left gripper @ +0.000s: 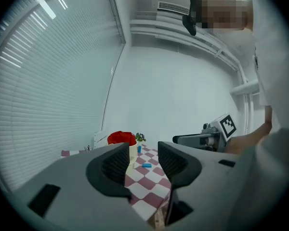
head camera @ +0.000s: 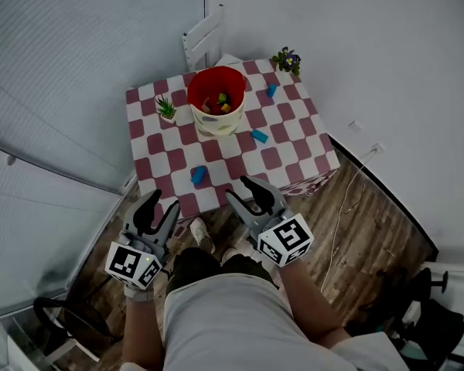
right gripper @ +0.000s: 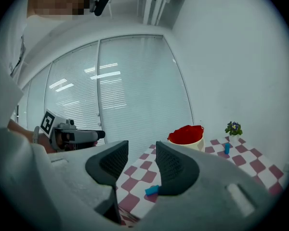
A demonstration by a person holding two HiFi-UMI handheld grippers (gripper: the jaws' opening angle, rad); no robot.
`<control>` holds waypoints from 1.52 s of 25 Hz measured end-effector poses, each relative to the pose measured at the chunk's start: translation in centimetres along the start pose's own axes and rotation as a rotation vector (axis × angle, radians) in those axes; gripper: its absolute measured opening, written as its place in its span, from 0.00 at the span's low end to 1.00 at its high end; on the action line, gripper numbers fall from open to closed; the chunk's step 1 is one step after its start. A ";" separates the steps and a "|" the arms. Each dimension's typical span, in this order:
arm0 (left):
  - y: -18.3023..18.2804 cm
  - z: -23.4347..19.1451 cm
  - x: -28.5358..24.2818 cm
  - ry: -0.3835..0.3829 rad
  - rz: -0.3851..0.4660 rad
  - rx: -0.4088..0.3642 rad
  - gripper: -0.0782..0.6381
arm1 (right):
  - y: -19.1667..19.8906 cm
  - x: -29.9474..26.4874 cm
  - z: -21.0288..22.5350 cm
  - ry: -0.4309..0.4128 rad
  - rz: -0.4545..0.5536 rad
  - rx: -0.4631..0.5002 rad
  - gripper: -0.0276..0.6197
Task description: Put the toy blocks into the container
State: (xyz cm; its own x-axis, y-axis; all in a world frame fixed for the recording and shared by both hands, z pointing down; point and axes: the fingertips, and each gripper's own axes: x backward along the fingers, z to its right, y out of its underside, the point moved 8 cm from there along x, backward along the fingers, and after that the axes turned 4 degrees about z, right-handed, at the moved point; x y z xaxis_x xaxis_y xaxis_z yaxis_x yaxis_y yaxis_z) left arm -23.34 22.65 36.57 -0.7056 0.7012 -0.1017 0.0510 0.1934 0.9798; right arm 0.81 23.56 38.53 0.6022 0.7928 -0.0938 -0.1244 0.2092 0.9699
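Three blocks (head camera: 259, 136) lie ahead. Our left tongs (head camera: 162, 204) and right tongs (head camera: 238, 188) gape, holding nothing. We think reaching comes next: grab the nearest block (head camera: 199, 175).

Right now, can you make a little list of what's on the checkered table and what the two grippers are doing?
Table: red-and-white checkered tabletop
Container: red-lined cream bucket, with coloured blocks inside
Loose blocks: three blue toy blocks on the cloth
Plants: two small potted plants
Left gripper: open, empty
Right gripper: open, empty
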 end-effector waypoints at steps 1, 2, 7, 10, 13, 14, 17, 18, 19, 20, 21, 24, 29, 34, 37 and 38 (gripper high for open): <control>0.1 -0.8 -0.5 0.003 -0.003 0.008 0.34 | -0.1 -0.8 0.4 0.005 -0.010 -0.001 0.33; 0.3 -1.7 -1.0 0.007 -0.004 0.016 0.34 | -0.1 -1.7 0.8 0.009 -0.019 0.000 0.33; 0.7 -6.3 -3.8 0.024 -0.025 0.055 0.34 | -0.5 -7.2 2.5 0.015 -0.068 0.010 0.33; 1.4 -9.3 -5.0 0.035 -0.028 0.079 0.34 | -0.5 -10.8 3.1 0.008 -0.099 0.015 0.32; 1.7 -12.0 -6.0 0.045 -0.035 0.098 0.34 | -0.4 -14.1 3.3 0.004 -0.129 0.032 0.33; 1.9 -12.7 -6.2 0.049 -0.041 0.101 0.34 | -0.3 -14.9 3.3 0.004 -0.139 0.037 0.33; 2.4 -14.3 -6.9 0.068 -0.062 0.113 0.34 | 0.0 -17.0 3.6 0.008 -0.165 0.037 0.33; 2.7 -14.7 -7.1 0.073 -0.068 0.120 0.34 | 0.2 -17.5 3.6 0.010 -0.173 0.034 0.33; 2.9 -14.9 -7.2 0.076 -0.075 0.127 0.34 | 0.3 -17.9 3.7 0.011 -0.182 0.033 0.33; 3.2 -15.2 -7.4 0.078 -0.082 0.134 0.34 | 0.5 -18.3 3.8 0.013 -0.191 0.033 0.33; 3.6 -15.3 -7.5 0.079 -0.091 0.142 0.34 | 0.6 -18.5 4.0 0.016 -0.201 0.035 0.33; 4.7 -15.5 -8.2 0.080 -0.124 0.158 0.34 | 1.1 -18.8 4.8 0.028 -0.230 0.032 0.33; 6.9 -14.8 -9.7 0.075 -0.187 0.184 0.34 | 1.9 -18.3 6.9 0.044 -0.275 0.005 0.33; 9.4 -13.4 -11.3 0.047 -0.253 0.215 0.34 | 2.7 -17.1 9.6 0.040 -0.325 -0.013 0.33; 11.1 -12.3 -12.2 0.030 -0.288 0.237 0.35 | 3.3 -16.2 11.3 0.039 -0.351 -0.029 0.33; 11.7 -12.0 -12.5 0.023 -0.301 0.240 0.36 | 3.5 -15.9 11.9 0.038 -0.361 -0.031 0.33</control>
State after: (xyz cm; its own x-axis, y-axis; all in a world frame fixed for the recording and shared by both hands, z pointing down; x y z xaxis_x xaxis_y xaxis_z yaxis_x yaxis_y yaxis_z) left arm -22.44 7.95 51.41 -0.7299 0.5732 -0.3724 0.0006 0.5453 0.8382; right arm 0.14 4.89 46.07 0.5821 0.6853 -0.4376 0.0666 0.4962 0.8656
